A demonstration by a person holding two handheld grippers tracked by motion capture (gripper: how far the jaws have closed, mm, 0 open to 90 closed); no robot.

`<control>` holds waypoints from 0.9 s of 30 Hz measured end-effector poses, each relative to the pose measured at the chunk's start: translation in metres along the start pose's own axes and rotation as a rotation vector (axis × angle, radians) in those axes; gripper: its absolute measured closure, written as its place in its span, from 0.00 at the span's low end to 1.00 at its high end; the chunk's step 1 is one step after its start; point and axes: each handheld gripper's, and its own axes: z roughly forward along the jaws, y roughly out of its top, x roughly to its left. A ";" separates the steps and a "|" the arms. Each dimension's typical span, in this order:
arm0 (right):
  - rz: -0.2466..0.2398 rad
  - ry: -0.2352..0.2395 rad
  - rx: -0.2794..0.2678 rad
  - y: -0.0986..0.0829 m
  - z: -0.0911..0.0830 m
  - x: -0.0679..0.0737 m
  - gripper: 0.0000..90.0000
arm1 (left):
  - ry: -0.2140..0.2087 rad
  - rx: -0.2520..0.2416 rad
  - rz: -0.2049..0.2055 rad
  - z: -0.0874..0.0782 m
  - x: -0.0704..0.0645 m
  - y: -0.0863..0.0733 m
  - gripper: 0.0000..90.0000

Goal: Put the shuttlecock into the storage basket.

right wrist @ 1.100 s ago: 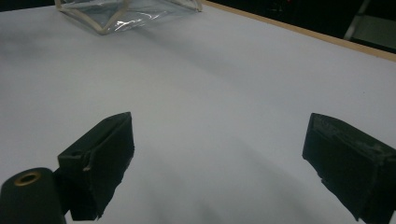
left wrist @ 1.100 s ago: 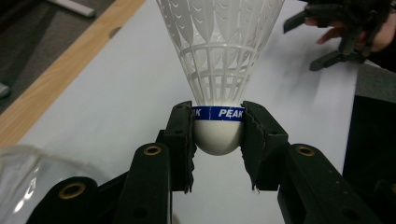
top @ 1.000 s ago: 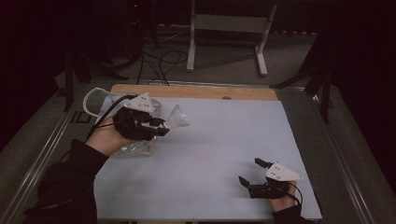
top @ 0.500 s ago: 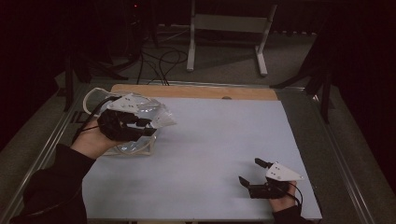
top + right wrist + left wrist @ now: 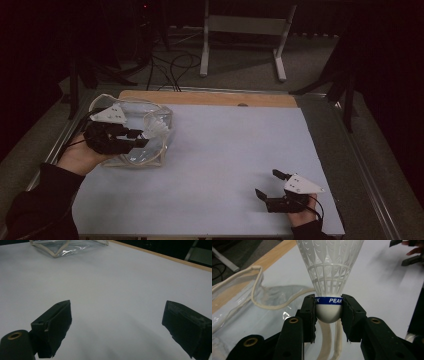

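The shuttlecock (image 5: 329, 277) is pinched at its cork by the left claw (image 5: 329, 312), above the clear pouch (image 5: 131, 132) at the worktop's (image 5: 225, 150) left. It should be lowered cork-first into the pouch mouth. The banded cork is resolved in the left gripper view. The right claw (image 5: 117, 327) is held spread, idle.
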 end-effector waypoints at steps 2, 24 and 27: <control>0.000 0.000 0.002 0.000 0.000 0.000 0.10 | 0.007 -0.001 -0.008 0.000 0.001 -0.003 0.74; -0.001 0.000 0.001 -0.001 0.000 -0.002 0.10 | -0.006 0.055 -0.059 0.014 0.001 -0.028 0.74; -0.001 -0.001 0.002 0.000 0.000 -0.002 0.10 | -0.009 0.062 -0.052 0.015 0.001 -0.030 0.74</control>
